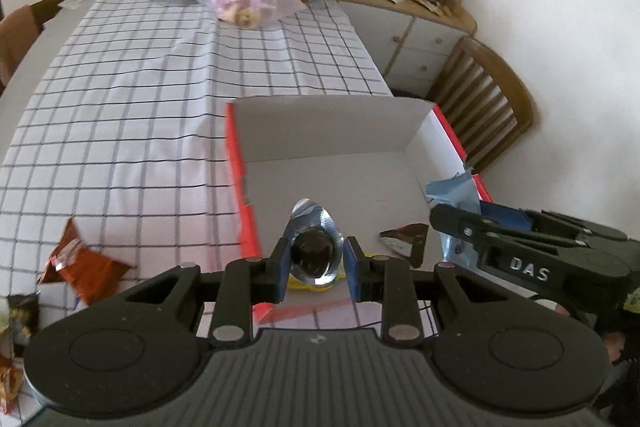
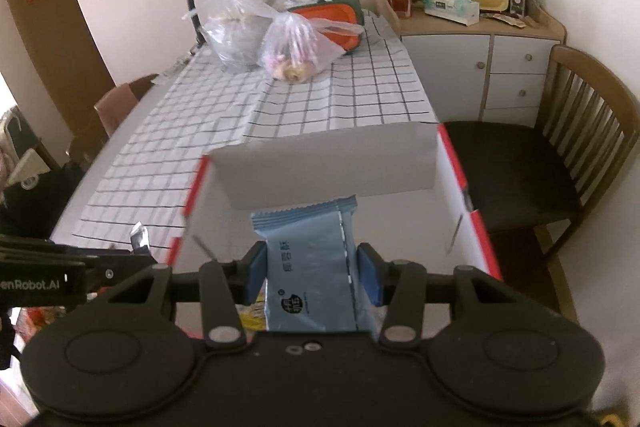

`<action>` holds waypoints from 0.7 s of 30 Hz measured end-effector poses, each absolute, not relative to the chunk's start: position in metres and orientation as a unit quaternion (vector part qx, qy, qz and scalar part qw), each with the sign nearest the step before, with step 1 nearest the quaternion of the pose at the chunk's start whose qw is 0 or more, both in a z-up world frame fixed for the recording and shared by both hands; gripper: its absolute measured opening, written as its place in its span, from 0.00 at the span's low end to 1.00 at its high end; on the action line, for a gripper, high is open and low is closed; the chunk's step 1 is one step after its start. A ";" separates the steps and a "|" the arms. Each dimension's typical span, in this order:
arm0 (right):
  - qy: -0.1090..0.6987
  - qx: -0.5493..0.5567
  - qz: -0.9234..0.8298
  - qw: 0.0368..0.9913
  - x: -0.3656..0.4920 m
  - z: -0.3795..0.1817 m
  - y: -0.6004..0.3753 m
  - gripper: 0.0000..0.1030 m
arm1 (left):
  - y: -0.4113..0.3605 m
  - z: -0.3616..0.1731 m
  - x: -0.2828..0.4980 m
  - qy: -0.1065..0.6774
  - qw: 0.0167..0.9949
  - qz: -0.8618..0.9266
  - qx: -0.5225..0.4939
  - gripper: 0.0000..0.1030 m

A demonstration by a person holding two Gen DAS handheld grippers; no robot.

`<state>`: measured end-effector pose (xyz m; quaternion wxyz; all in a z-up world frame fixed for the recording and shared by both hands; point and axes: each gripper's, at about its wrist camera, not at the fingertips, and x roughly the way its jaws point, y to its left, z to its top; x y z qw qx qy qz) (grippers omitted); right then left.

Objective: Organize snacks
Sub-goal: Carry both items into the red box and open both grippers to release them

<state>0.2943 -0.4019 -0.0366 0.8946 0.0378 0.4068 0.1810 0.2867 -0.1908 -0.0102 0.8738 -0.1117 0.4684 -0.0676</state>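
A red-edged cardboard box [image 1: 332, 123] with a white inside stands open on the checked tablecloth; it also shows in the right wrist view [image 2: 320, 167]. My left gripper [image 1: 316, 259] is shut on a silver foil snack packet [image 1: 316, 247], held over the box's near part. My right gripper [image 2: 312, 267] is shut on a light blue snack packet [image 2: 312, 267], held over the box's near edge; that packet also shows in the left wrist view [image 1: 456, 191]. A yellow packet [image 1: 308, 283] and a dark packet [image 1: 408, 239] lie in the box.
An orange-brown snack packet [image 1: 80, 267] and other packets [image 1: 16, 315] lie on the cloth at left. Two clear plastic bags [image 2: 288, 43] and an orange case [image 2: 336, 15] sit at the table's far end. A wooden chair [image 2: 560, 147] and a cabinet [image 2: 500, 59] stand right.
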 end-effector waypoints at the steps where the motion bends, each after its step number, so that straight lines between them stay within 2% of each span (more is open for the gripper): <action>1: 0.408 0.034 0.179 0.894 0.299 -0.039 -0.404 0.45 | -0.196 -0.012 0.293 0.471 0.873 -0.069 -0.109 0.26; 11: 0.438 0.003 0.170 0.883 0.351 -0.073 -0.412 0.45 | -0.236 -0.046 0.348 0.508 0.855 -0.066 -0.079 0.26; 21: 0.480 -0.035 0.183 0.857 0.374 -0.111 -0.407 0.45 | -0.243 -0.091 0.378 0.557 0.827 -0.037 -0.064 0.26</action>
